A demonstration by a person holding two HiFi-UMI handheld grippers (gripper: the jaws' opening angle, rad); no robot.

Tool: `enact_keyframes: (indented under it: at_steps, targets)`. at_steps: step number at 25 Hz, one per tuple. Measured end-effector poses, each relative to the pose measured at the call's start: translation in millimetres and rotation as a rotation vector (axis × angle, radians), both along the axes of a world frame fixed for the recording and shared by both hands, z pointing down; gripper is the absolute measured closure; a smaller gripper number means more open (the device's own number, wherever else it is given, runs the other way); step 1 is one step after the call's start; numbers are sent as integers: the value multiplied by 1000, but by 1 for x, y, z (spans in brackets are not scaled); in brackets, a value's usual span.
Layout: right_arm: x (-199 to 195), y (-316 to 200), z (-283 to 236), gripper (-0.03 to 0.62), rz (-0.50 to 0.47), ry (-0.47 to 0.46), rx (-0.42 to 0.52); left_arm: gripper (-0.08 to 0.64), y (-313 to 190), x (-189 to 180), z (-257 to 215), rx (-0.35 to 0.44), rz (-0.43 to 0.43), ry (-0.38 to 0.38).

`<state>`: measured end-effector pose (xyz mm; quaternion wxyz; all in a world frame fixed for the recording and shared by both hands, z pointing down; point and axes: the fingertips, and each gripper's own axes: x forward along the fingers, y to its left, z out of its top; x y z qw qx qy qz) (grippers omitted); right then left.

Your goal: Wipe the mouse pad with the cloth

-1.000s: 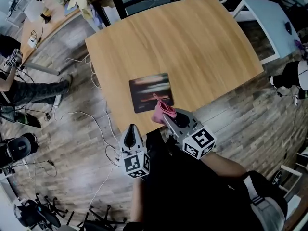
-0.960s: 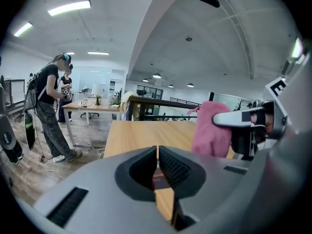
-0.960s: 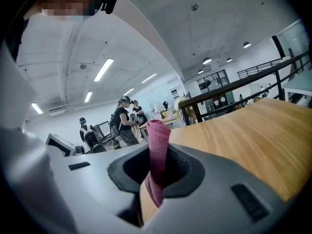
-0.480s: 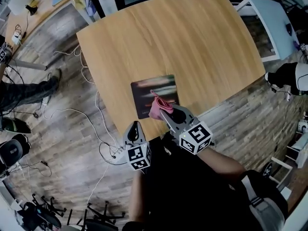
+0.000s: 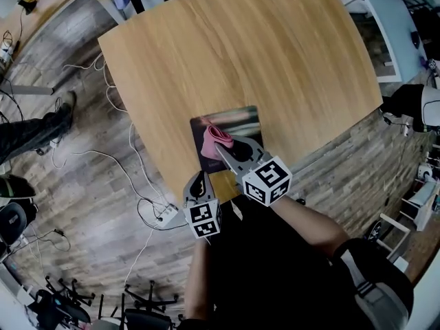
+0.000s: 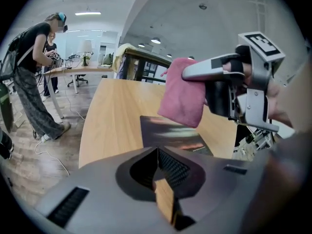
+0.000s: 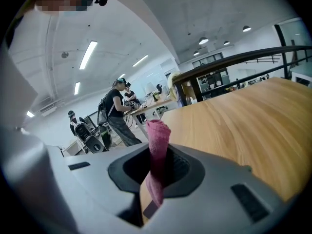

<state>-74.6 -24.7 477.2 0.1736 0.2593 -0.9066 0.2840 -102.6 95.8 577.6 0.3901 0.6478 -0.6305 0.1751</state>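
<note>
We're pinching the pink cloth [image 5: 210,141] in the right tongs [image 5: 221,145], holding it over the near-left part of the mouse pad [image 5: 239,119] on the tabletop [image 5: 240,47]. Left tongs [image 5: 201,179] are hanging pressed together, empty, at the tabletop's near edge.

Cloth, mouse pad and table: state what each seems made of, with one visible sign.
Cloth: likely soft pink terry or microfibre; it folds limply and looks fuzzy.
Mouse pad: probably fabric-topped rubber; thin, flat, matt print.
Table: wood or wood-look laminate; light grain lines.
</note>
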Motion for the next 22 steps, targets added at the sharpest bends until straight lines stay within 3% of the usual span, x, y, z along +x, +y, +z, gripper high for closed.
enact_keyframes:
  at_steps: [12, 22]
  targets:
    - [-50, -13, 78, 529, -75, 115, -193, 535, -3, 14, 36, -112, 63, 121]
    - [-60, -19, 147, 529, -74, 270, -324, 535, -1, 20, 63, -198, 55, 222]
